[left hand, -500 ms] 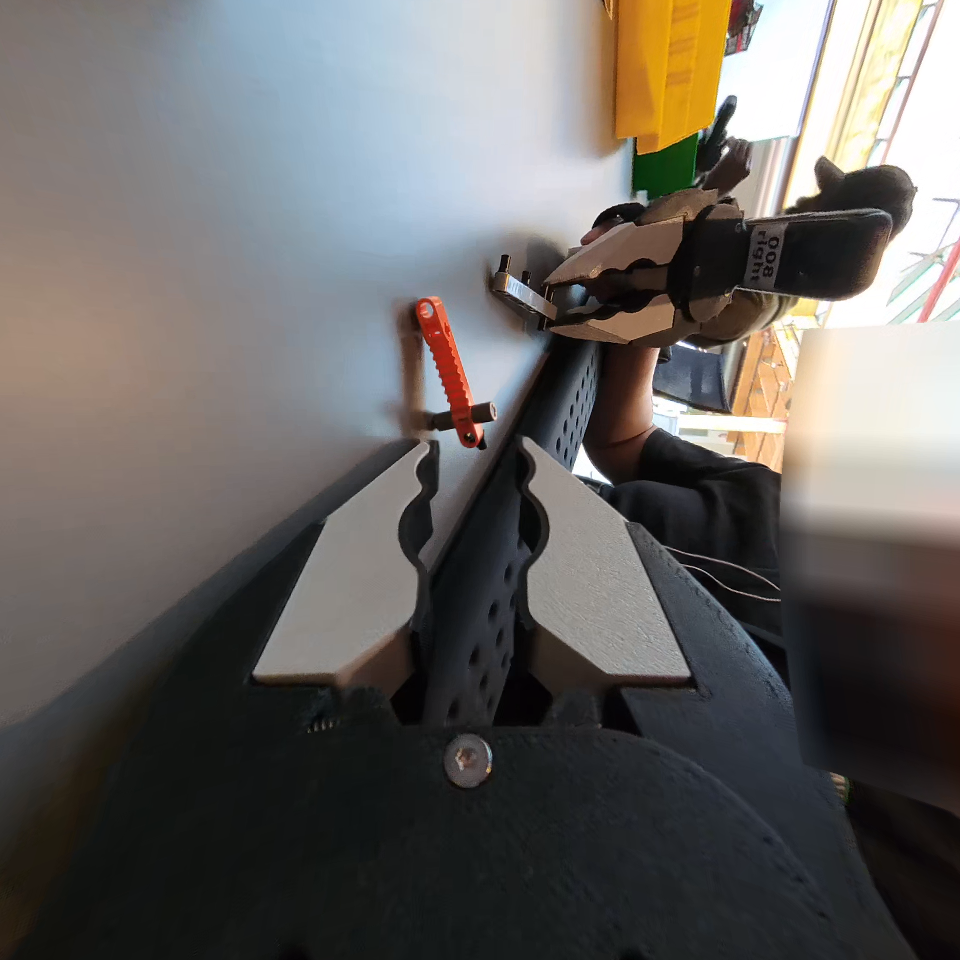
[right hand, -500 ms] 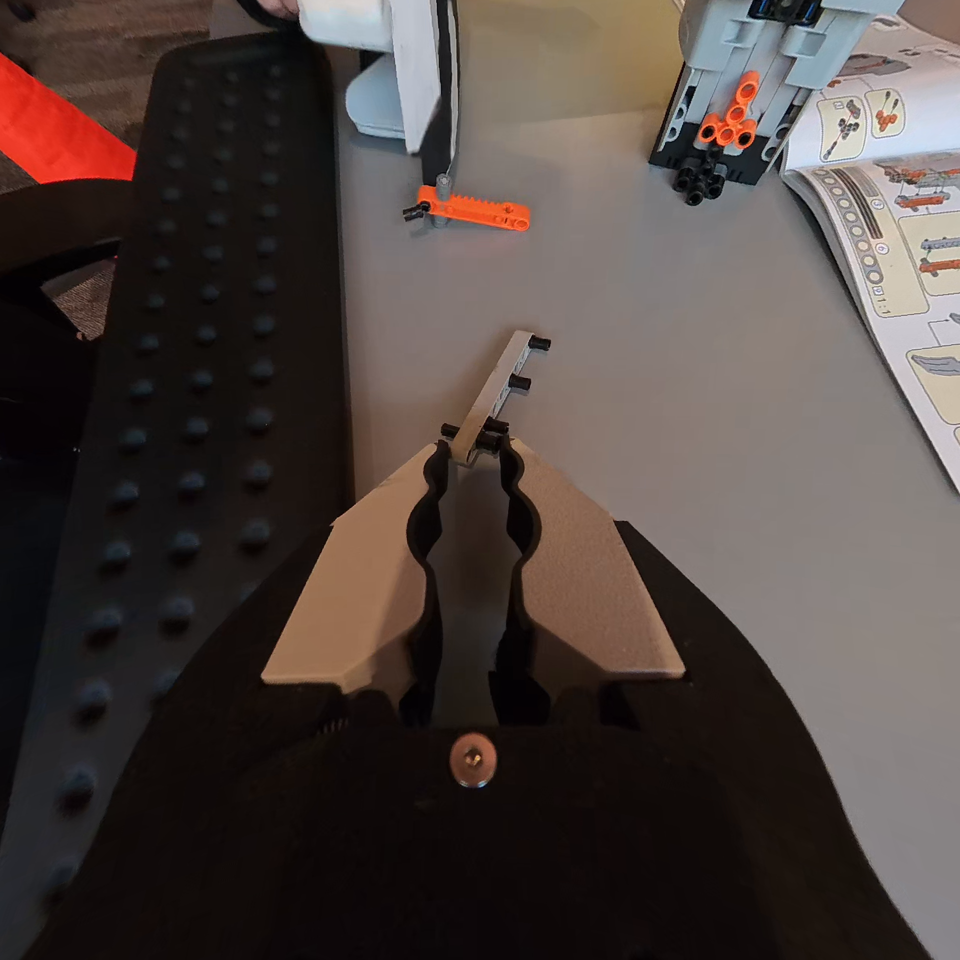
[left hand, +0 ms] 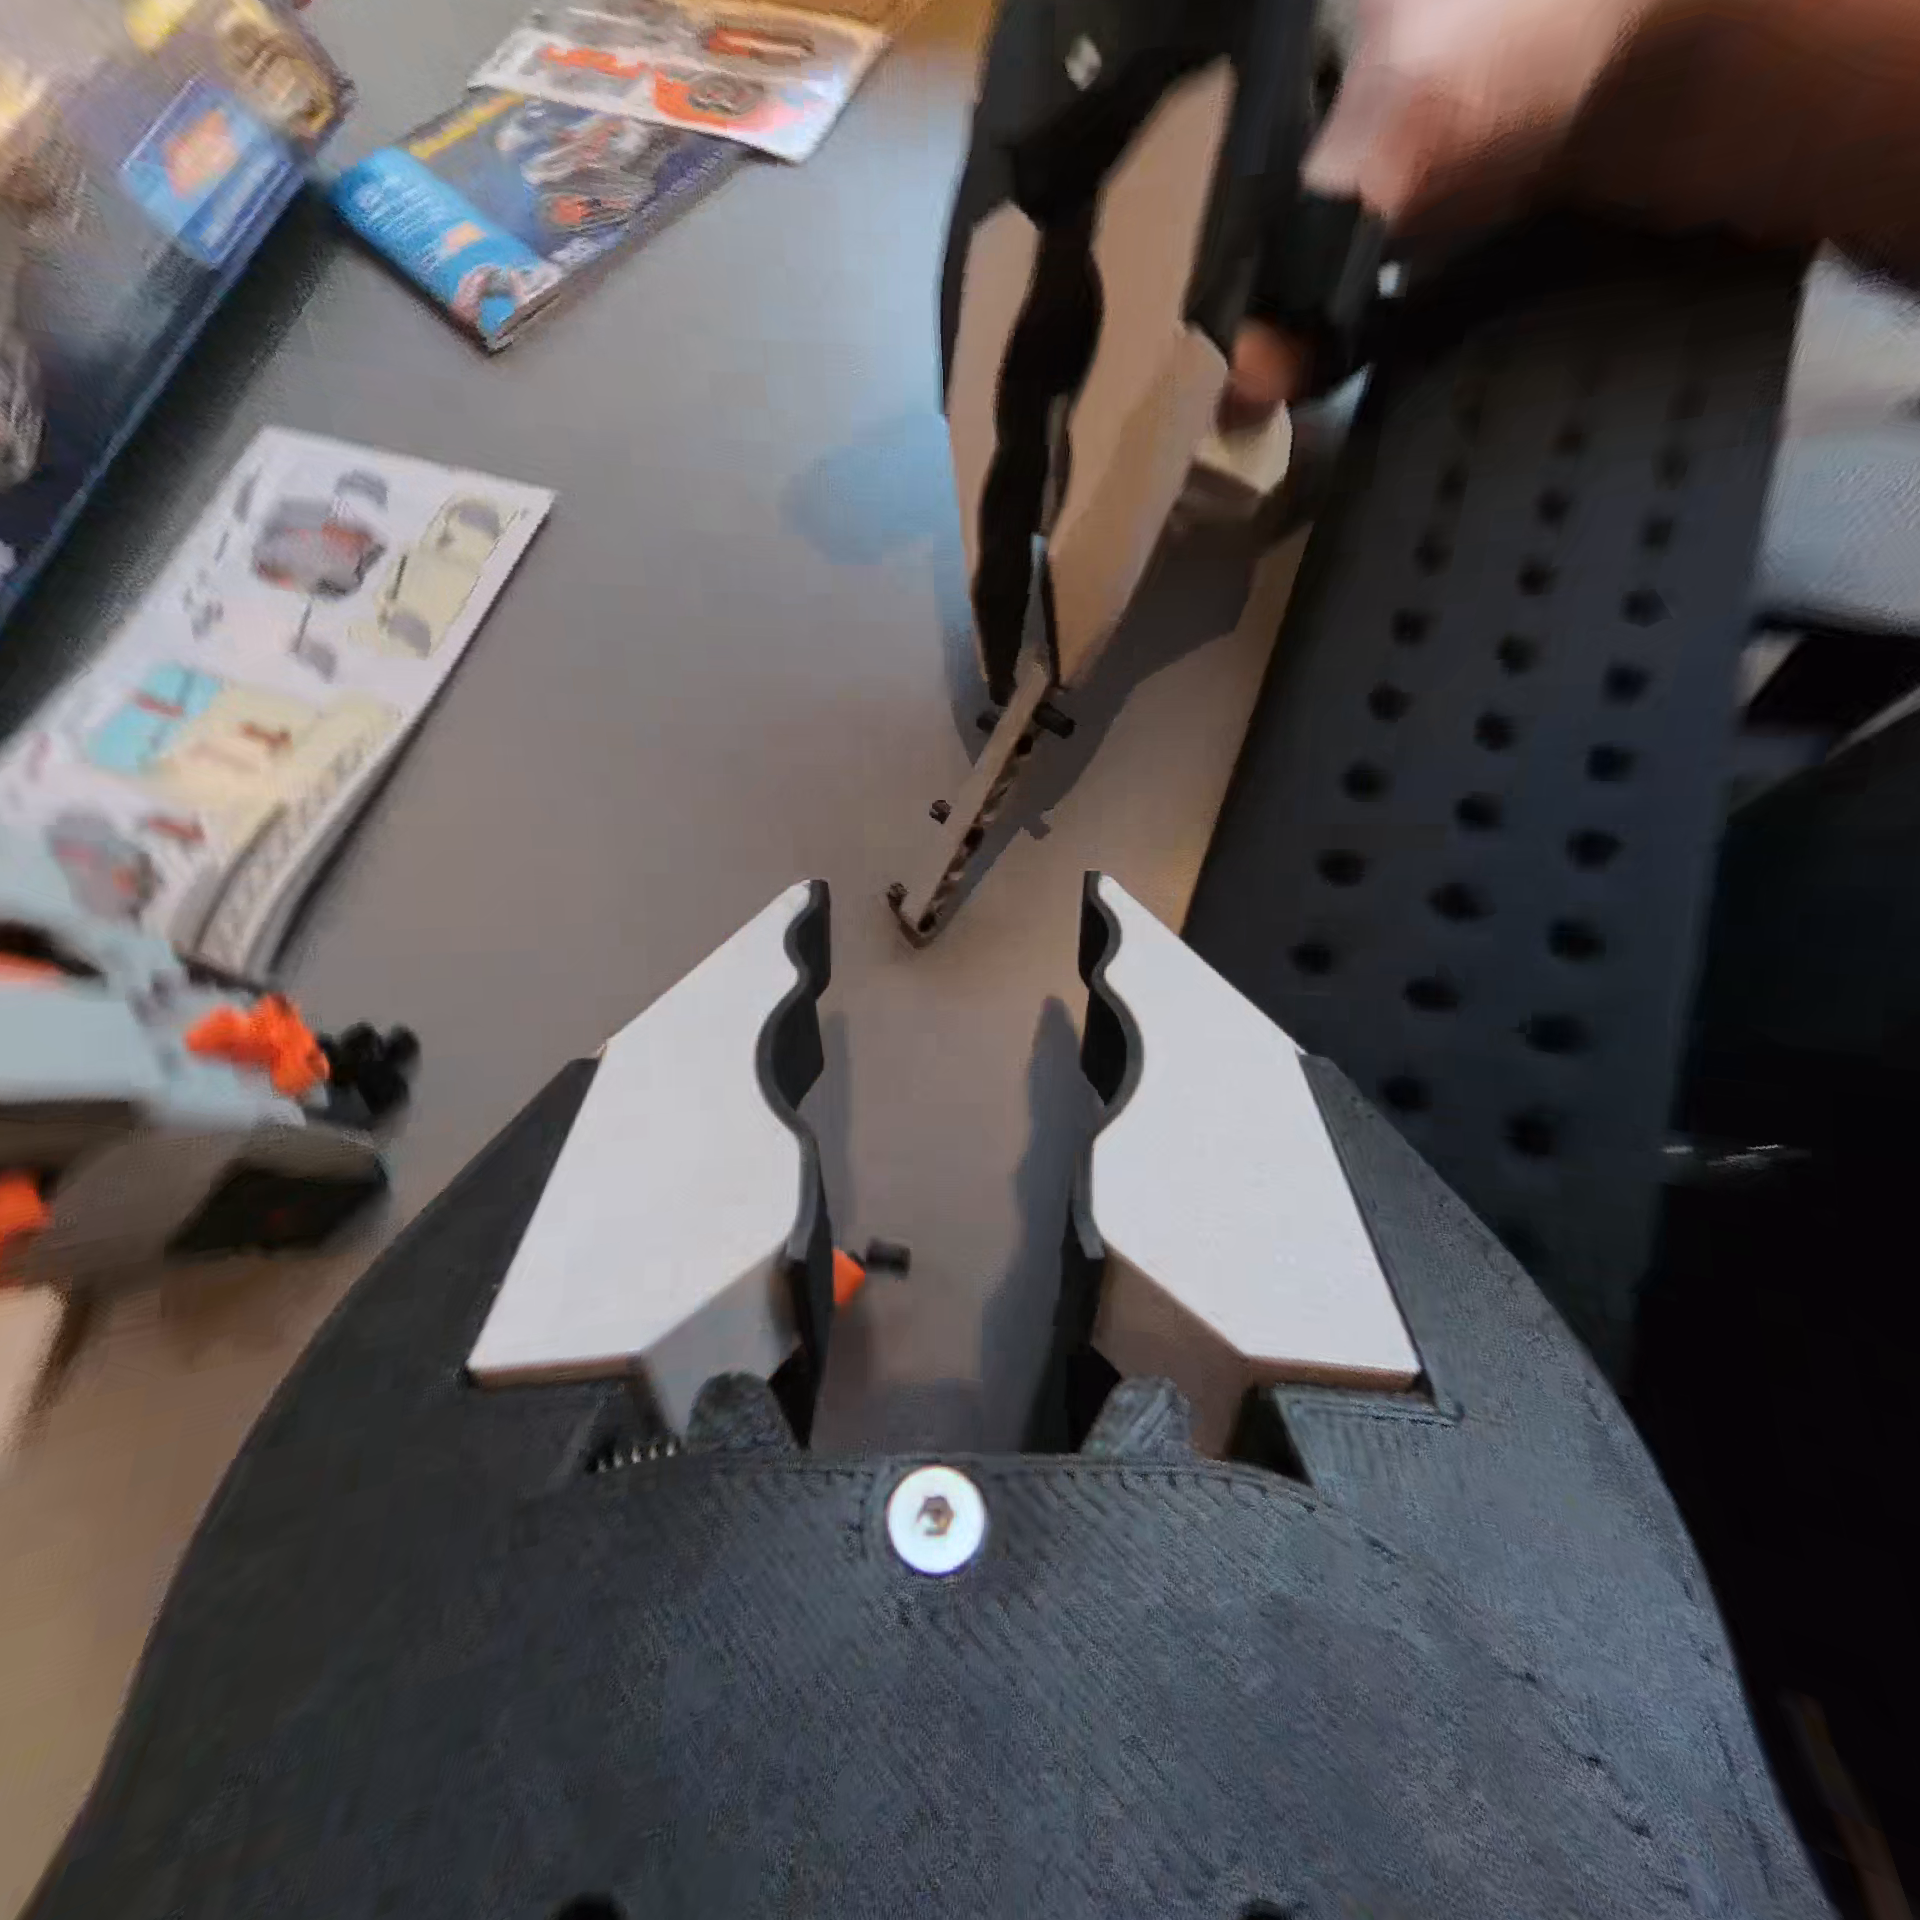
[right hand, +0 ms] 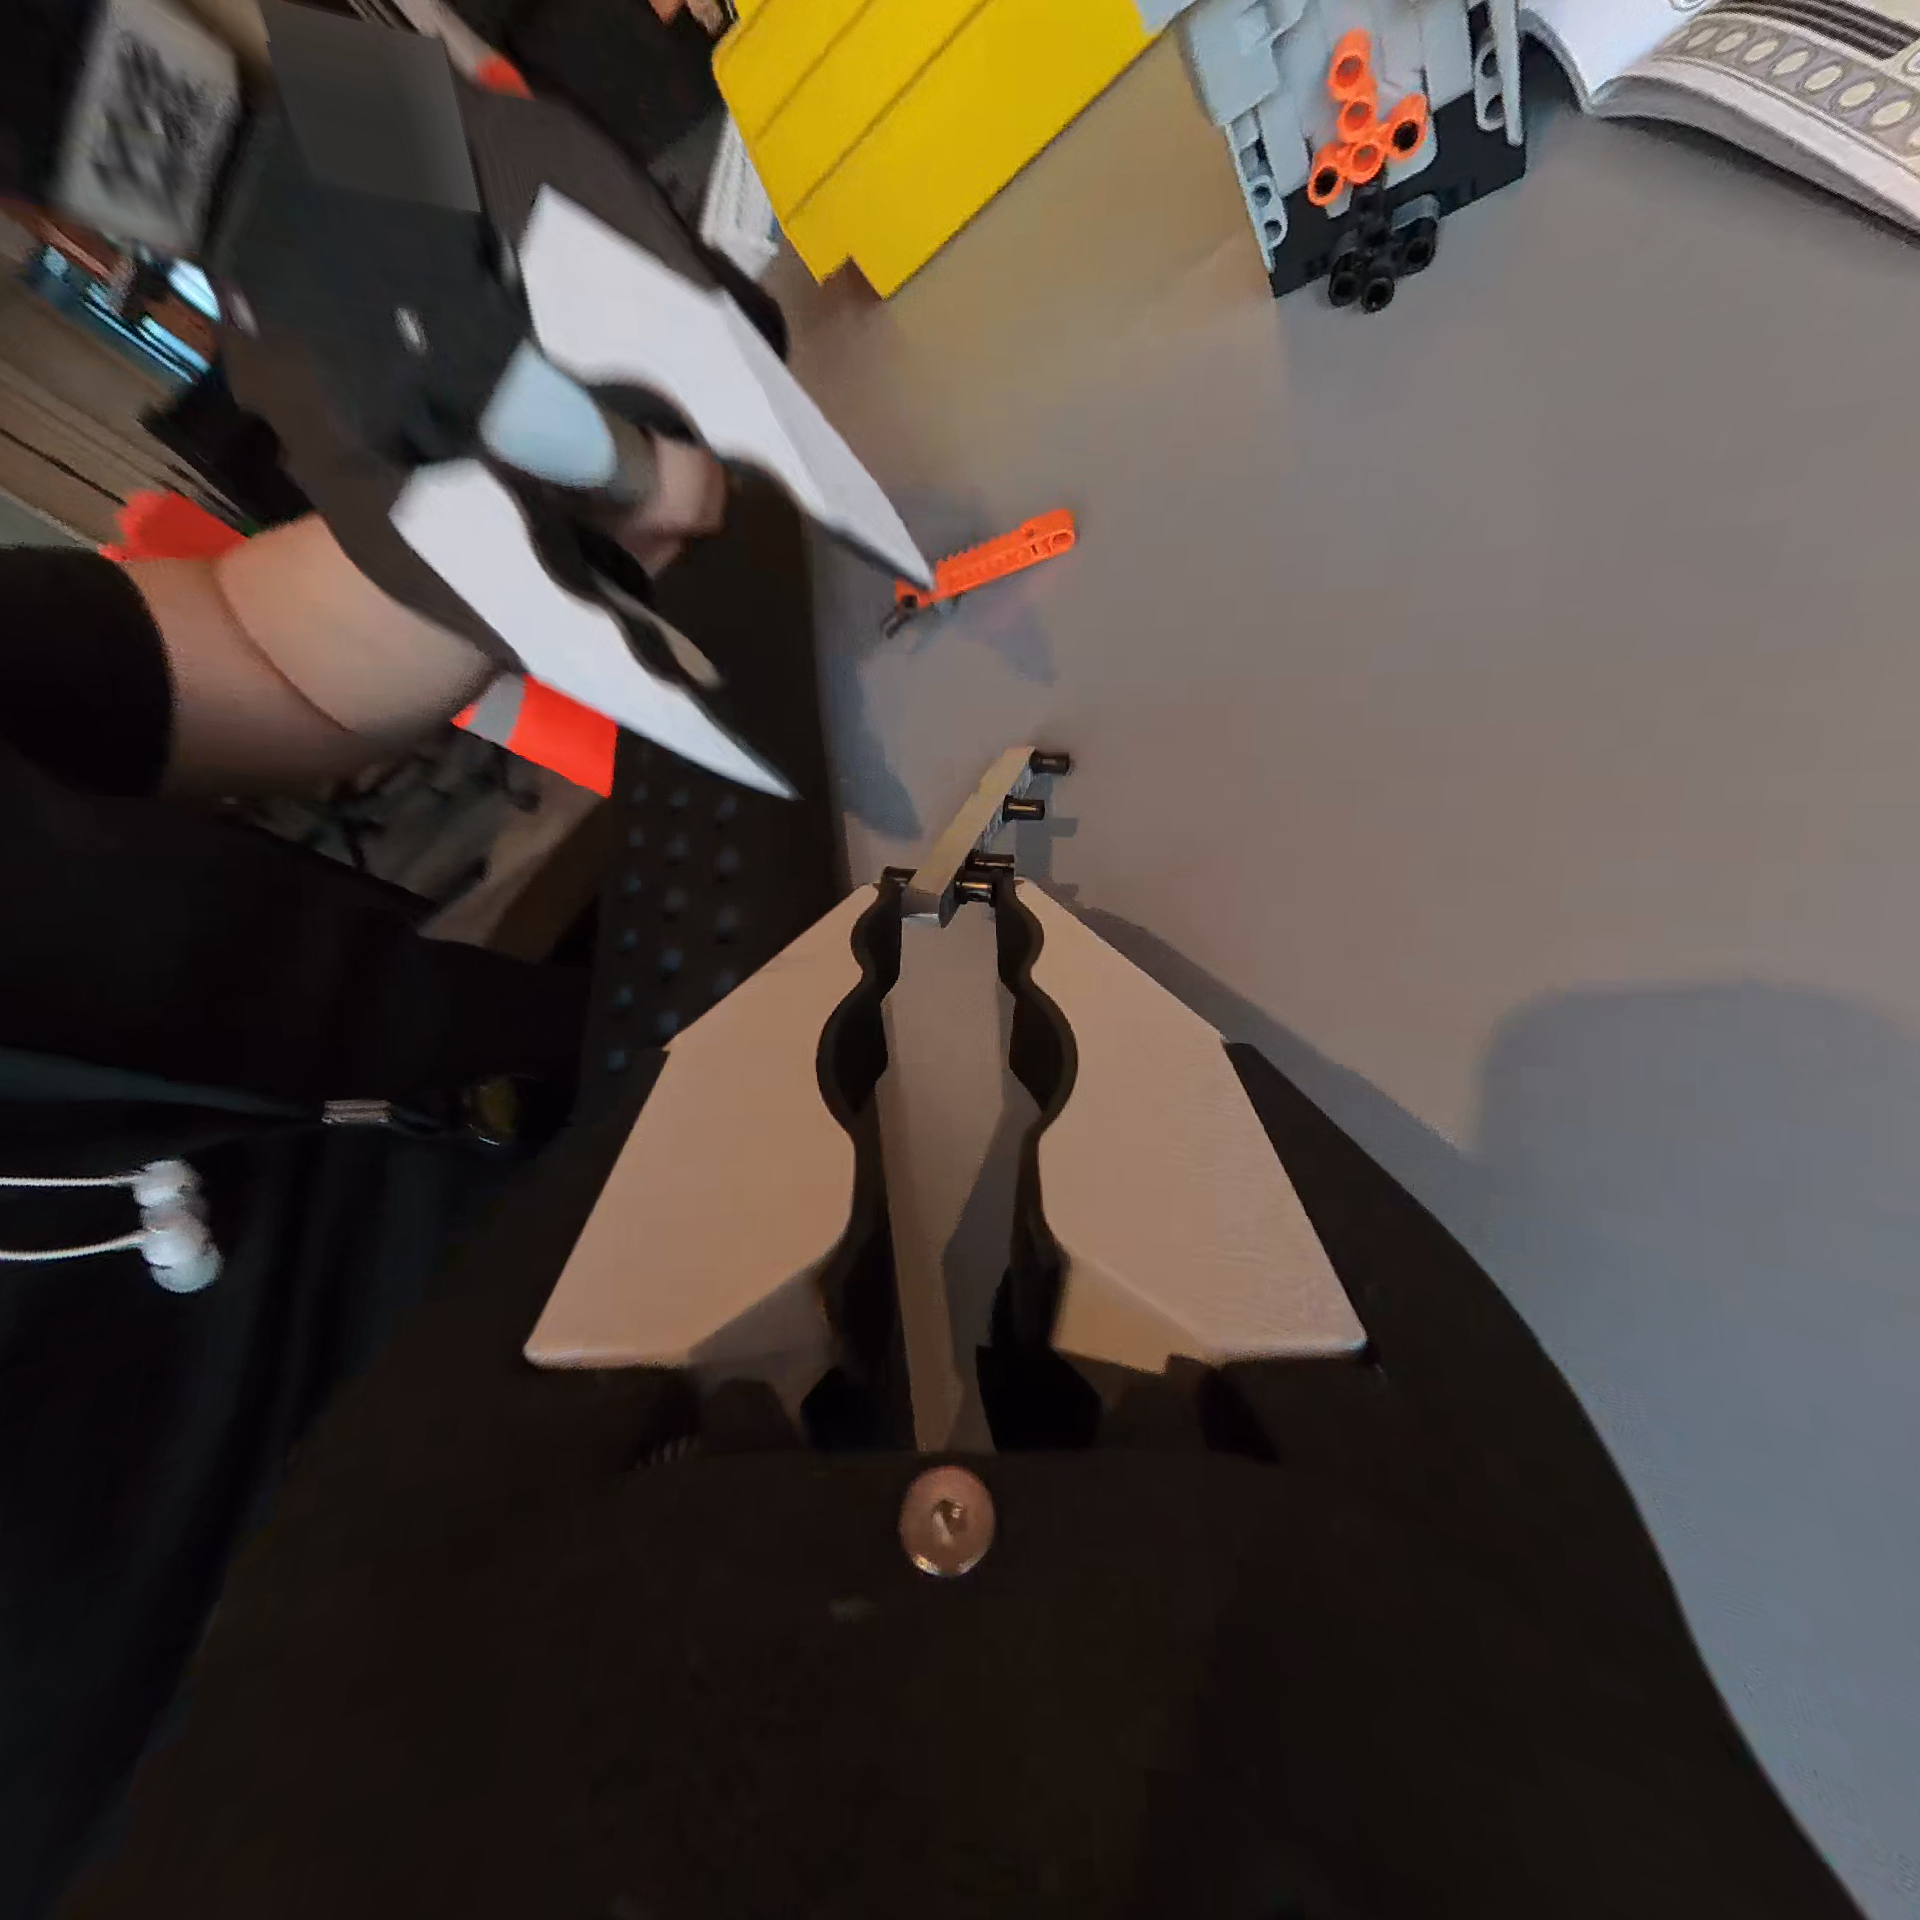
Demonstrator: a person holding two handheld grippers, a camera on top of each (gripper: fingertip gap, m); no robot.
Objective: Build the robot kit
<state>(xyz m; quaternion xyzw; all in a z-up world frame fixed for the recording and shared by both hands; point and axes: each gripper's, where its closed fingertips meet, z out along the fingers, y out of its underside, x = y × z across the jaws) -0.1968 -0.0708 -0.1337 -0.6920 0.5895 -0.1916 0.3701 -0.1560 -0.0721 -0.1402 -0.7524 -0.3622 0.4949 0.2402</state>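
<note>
My right gripper (right hand: 948, 894) is shut on one end of a grey beam with black pins (right hand: 992, 816), which sticks out ahead of its fingertips. In the left wrist view the right gripper (left hand: 1023, 691) comes down from the top, with the grey beam (left hand: 977, 821) slanting down toward the grey table. My left gripper (left hand: 954, 902) is open and empty, its tips just short of the beam's low end. An orange beam (right hand: 997, 561) lies on the table by the left gripper (right hand: 857, 686). A bit of the orange beam (left hand: 847, 1273) shows under my left finger.
A grey, black and orange brick model (right hand: 1361, 135) stands at the back; it also shows in the left wrist view (left hand: 156, 1101). Open instruction booklets (left hand: 260, 665) and boxes lie beyond. A black perforated mat (left hand: 1507, 727) runs along the table edge. Yellow sheets (right hand: 914, 135) lie far back. Left tips to right tips: about 6 cm.
My left gripper has swung round from lying sideways to facing the right gripper, and its jaws stand wider. It now hangs over the orange beam. The right gripper still holds the grey beam.
</note>
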